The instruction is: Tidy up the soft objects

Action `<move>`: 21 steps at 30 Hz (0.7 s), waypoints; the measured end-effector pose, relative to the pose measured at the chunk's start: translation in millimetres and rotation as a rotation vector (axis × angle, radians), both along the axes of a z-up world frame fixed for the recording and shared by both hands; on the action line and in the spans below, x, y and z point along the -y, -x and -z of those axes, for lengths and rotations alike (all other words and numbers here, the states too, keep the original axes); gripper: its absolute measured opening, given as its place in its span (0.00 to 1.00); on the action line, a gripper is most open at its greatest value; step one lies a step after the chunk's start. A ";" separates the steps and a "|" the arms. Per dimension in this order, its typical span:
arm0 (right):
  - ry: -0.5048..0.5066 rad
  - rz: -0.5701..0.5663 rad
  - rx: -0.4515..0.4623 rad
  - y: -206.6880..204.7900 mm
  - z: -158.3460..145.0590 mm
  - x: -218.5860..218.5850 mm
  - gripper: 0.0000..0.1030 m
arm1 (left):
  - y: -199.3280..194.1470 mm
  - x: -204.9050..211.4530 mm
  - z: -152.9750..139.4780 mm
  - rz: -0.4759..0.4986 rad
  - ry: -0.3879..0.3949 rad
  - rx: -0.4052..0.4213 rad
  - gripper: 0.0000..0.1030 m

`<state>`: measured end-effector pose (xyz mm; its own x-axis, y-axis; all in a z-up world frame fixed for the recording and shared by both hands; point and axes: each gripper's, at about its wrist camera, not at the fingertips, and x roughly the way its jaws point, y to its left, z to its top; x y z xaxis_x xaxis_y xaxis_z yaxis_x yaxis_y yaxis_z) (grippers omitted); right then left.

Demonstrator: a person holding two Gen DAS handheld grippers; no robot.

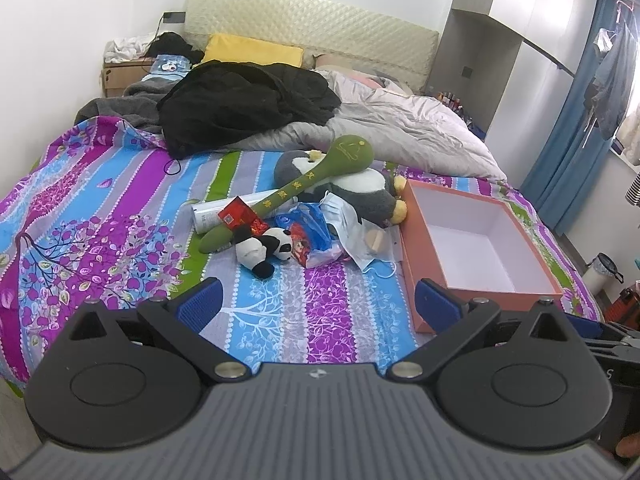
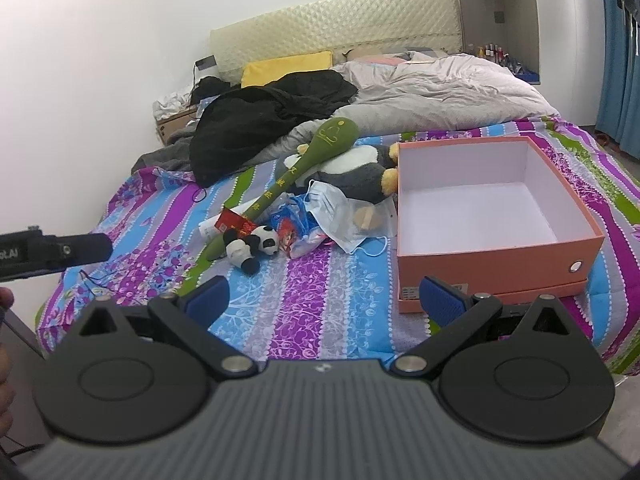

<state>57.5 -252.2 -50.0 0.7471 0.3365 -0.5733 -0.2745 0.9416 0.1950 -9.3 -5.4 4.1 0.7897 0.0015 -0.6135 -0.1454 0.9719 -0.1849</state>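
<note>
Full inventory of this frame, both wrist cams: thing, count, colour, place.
box: 1, orange outside, white inside, empty, on bed right of pile
panda plush: 1, black and white, front of pile
long plush stick: 1, green with yellow characters, lying across pile
large plush: 1, grey and white with yellow feet, beside box
face mask: 1, light blue, in pile
plastic bag: 1, blue and red, in pile
cylinder: 1, white, under stick
black garment: 1, mid-bed
duvet: 1, pale grey, near headboard
pillow: 1, yellow
left gripper: open, empty
right gripper: open, empty
</note>
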 end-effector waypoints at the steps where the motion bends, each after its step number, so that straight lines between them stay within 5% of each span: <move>1: 0.001 0.001 -0.001 -0.1 0.1 -0.1 1.00 | -0.1 -0.1 0.4 0.000 0.000 -0.001 1.00; 21: -0.001 0.013 -0.035 -2.2 10.7 -3.6 1.00 | -3.2 -2.9 15.9 0.002 0.004 -0.032 1.00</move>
